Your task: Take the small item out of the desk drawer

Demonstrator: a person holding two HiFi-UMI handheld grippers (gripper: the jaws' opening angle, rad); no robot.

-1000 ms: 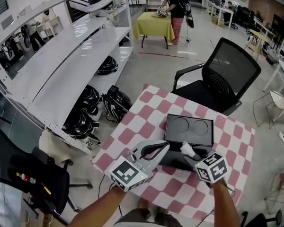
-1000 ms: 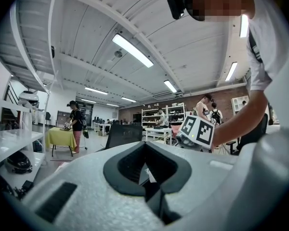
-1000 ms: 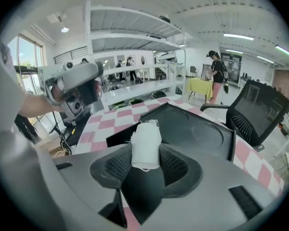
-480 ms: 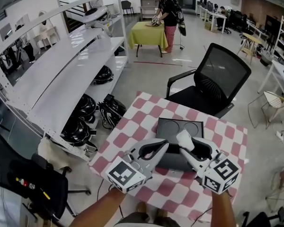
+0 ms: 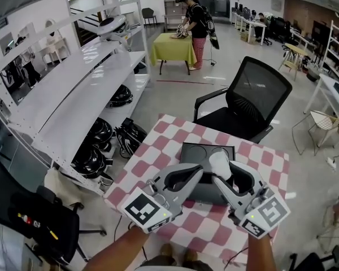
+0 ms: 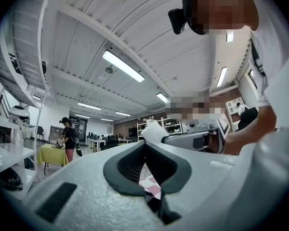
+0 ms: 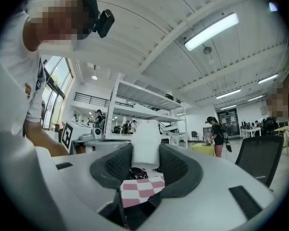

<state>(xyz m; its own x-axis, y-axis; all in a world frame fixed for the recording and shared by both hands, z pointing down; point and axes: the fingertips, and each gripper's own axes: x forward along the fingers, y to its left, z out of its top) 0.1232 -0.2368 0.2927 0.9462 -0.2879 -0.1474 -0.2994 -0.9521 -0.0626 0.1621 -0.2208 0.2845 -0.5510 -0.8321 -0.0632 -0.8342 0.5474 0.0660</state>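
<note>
Pinching the small white item (image 7: 146,143) in my right gripper (image 5: 220,169), high above the black drawer unit (image 5: 200,151) on the checkered table (image 5: 158,135). Left gripper (image 5: 196,173) is pressed together, empty. Best to grip firmly, carry level, and avoid bumping the left.

The right gripper (image 7: 145,159) pinches a small white item (image 7: 146,141) between its jaws, above a pink-checked tablecloth (image 7: 143,188); white shelving (image 7: 144,97) stands behind.
</note>
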